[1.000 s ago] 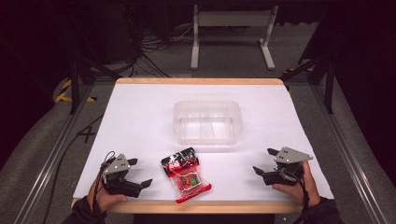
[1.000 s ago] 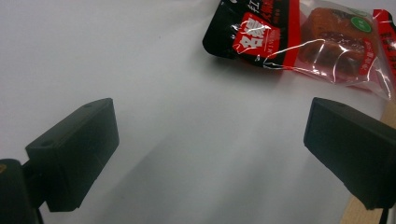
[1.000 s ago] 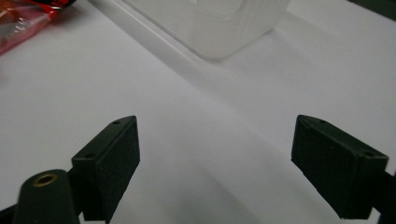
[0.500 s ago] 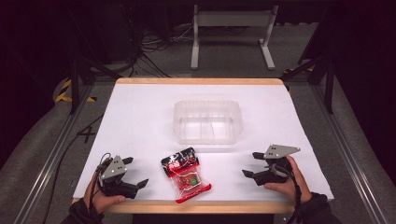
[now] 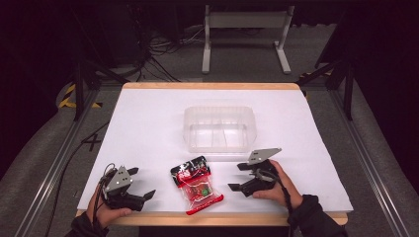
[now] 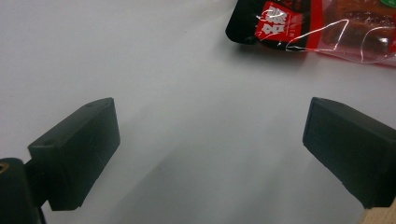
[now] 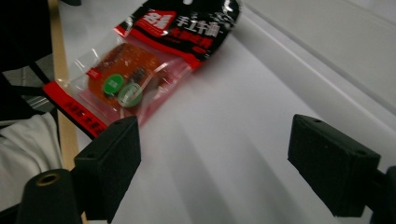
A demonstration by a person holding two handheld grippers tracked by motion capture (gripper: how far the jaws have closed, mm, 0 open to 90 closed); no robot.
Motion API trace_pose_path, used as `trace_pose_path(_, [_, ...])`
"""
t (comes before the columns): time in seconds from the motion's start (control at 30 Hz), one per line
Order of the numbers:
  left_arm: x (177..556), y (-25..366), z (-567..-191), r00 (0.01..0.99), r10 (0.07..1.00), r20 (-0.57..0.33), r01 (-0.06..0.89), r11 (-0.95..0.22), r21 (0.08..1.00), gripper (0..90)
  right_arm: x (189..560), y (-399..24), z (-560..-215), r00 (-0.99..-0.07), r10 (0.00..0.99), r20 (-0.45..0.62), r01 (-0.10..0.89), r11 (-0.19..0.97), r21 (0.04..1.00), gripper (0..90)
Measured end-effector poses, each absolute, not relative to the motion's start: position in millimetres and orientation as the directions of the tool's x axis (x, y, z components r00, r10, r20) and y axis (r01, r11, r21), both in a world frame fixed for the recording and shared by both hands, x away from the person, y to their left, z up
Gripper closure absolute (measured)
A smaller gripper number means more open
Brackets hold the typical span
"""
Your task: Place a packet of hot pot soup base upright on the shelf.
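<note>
A red and black snack packet lies flat near the table's front edge, and its clear window shows orange food. My right gripper is open just right of it, jaws pointing at the packet. At the front left, my left gripper is open, a short way left of the packet. Nothing sits between the jaws of either gripper. A clear plastic tub stands empty in the middle of the table.
The white table has a wooden front edge close to both hands. Metal rails run along both sides, with cables and a grey stand on the floor beyond the far edge.
My right gripper has moved left from the table's right side toward the packet. My left gripper has stayed near the front left corner, shifting only slightly.
</note>
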State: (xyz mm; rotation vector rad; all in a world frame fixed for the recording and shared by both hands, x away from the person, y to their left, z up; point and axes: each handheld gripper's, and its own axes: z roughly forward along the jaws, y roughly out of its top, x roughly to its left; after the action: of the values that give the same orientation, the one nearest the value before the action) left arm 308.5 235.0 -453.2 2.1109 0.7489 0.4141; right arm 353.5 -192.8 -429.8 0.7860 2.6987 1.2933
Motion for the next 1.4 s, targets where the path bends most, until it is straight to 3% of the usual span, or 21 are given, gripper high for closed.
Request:
trace_pose_path(0.3, [308,236,-453,0.773,0.634,0.027,0.361,-0.473,0.804,4.6,366,-142,-438,-0.891,0.392,0.227,0.43,0.574,0.697,17.3])
trace_pose_path(0.73, [309,234,-454,0.778,0.628,0.022,0.363,-0.478,0.8,4.7,395,-115,-440,-0.851,0.41,0.329,0.516,0.538,0.666,11.2])
trace_pose_path(1.07, [309,234,-455,0.783,0.622,0.021,0.361,-0.481,0.799,4.7,405,-97,-442,-0.842,0.431,0.325,0.531,0.55,0.644,8.7])
trace_pose_path(1.23, [309,233,-455,0.785,0.619,0.022,0.36,-0.485,0.797,4.8,406,-88,-443,-0.844,0.419,0.335,0.528,0.545,0.651,11.4])
trace_pose_path(1.4, [309,233,-455,0.785,0.619,0.029,0.36,-0.493,0.792,4.9,405,-82,-440,-0.872,0.426,0.241,0.472,0.601,0.645,26.2])
